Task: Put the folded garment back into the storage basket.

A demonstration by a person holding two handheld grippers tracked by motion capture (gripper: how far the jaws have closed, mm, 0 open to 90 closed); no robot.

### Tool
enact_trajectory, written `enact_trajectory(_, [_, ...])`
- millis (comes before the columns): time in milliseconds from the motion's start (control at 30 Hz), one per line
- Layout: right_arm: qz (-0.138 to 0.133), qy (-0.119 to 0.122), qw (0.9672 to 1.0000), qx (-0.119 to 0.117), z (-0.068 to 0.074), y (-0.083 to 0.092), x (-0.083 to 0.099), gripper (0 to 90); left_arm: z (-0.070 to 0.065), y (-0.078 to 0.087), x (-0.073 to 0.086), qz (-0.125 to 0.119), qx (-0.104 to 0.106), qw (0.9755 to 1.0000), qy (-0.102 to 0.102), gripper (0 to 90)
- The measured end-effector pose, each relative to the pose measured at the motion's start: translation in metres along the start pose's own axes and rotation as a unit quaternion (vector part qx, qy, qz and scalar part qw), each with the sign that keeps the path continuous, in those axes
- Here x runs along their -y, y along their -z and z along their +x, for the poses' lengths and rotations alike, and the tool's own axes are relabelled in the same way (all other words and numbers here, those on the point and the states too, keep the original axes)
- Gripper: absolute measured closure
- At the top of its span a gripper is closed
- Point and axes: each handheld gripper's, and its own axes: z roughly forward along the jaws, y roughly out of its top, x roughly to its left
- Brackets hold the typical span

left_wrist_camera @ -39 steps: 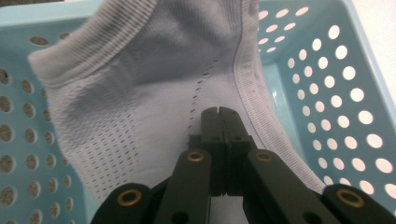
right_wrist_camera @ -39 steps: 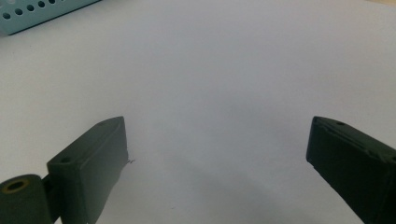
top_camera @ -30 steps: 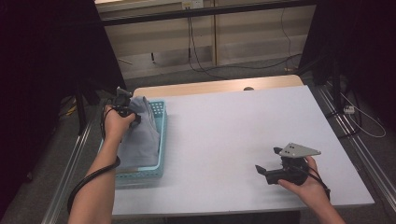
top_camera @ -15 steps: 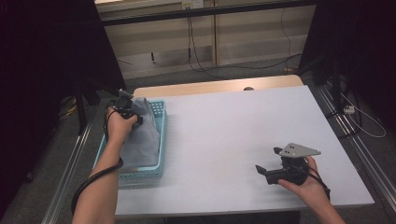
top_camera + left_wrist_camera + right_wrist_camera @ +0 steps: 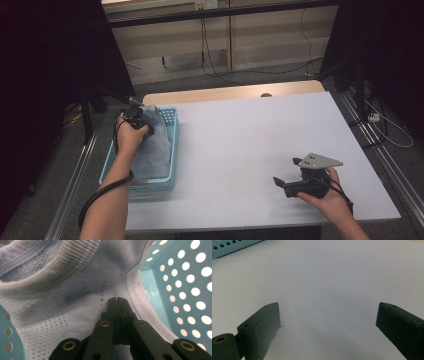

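my left gripper (image 5: pixel 117 301) has its two black jaws closed together, tips meeting on a fold of the grey knit garment (image 5: pixel 75 297), so the fabric is pinched between them. the grip point sits in the mesh panel just below the ribbed band and beside a stitched seam that runs off toward the basket wall. in the high view the garment (image 5: pixel 152 145) lies inside the teal perforated basket (image 5: pixel 172 150) at the left edge of the white table (image 5: pixel 250 135), with its long axis running away from me along the basket's length. my left gripper (image 5: pixel 136 114) is over the far end of that length, so most of the cloth lies back toward me from the jaws. i judge that any lift must therefore go up and clear of the basket rim before the trailing fabric follows. my right gripper (image 5: pixel 328 322) has its jaws spread wide and holds nothing; bare table lies between them. in the high view it (image 5: pixel 292 185) rests low over the near right of the table, well apart from the basket, so the left hand (image 5: pixel 131 137) is the nearer one.
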Motion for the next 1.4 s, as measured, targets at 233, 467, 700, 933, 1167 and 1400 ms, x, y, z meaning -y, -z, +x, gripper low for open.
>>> enact_trajectory(233, [-0.001,0.000,1.0000,0.001,-0.002,0.000,-0.001,5.3,0.000,-0.002,0.001,-0.001,-0.001,1.0000,-0.002,90.0])
enact_trajectory(467, [0.000,0.001,1.0000,-0.001,-0.001,0.000,0.000,5.3,-0.001,-0.007,0.003,-0.001,-0.005,1.0000,-0.002,90.0])
enact_trajectory(700, [0.000,0.001,1.0000,-0.001,-0.001,0.000,0.000,5.3,-0.002,-0.011,0.005,-0.001,-0.005,1.0000,-0.002,90.0])
enact_trajectory(933, [0.000,0.003,1.0000,-0.002,0.000,0.000,0.000,5.3,-0.002,-0.015,0.006,0.000,-0.004,1.0000,-0.005,90.0])
enact_trajectory(1167, [0.001,0.003,1.0000,-0.003,-0.001,-0.001,0.000,5.3,-0.002,-0.019,0.006,0.005,-0.004,0.9999,-0.012,90.0])
enact_trajectory(1400, [0.001,0.003,1.0000,-0.004,0.000,-0.001,0.000,5.3,-0.003,-0.024,0.008,0.003,-0.005,1.0000,-0.008,90.0])
